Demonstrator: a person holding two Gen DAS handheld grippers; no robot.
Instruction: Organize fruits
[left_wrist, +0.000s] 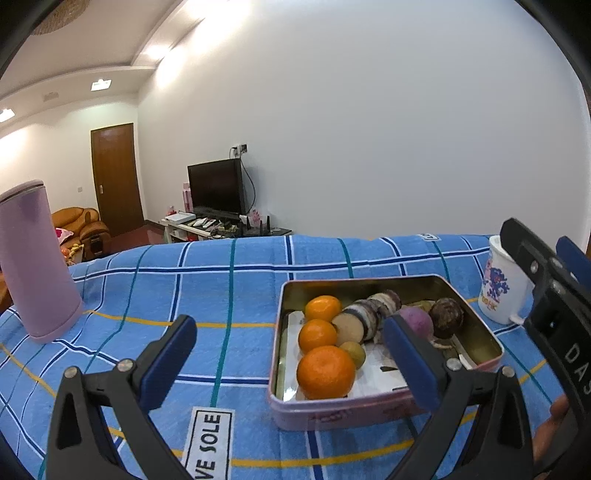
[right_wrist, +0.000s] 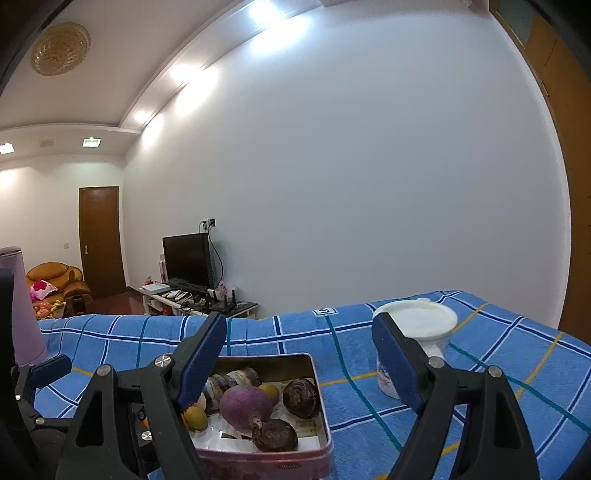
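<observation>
A pink metal tin (left_wrist: 351, 410) sits on the blue checked cloth and holds three oranges (left_wrist: 325, 373), a small yellow-green fruit (left_wrist: 352, 354), a sliced pale root (left_wrist: 364, 319), a purple turnip (left_wrist: 415, 321) and a dark brown round fruit (left_wrist: 447, 317). My left gripper (left_wrist: 291, 356) hovers open over the tin's near left corner, nothing between its pads. In the right wrist view the same tin (right_wrist: 280, 461) lies low and left. My right gripper (right_wrist: 299, 363) stands open above it and holds nothing. The turnip (right_wrist: 245, 406) and two dark fruits (right_wrist: 301, 397) show there.
A tall lilac flask (left_wrist: 35, 258) stands at the cloth's left. A white printed mug (left_wrist: 498, 288) with a lid (right_wrist: 417, 321) stands right of the tin. The blue cloth (left_wrist: 221, 280) spreads bare between flask and tin. A TV and sofa sit far behind.
</observation>
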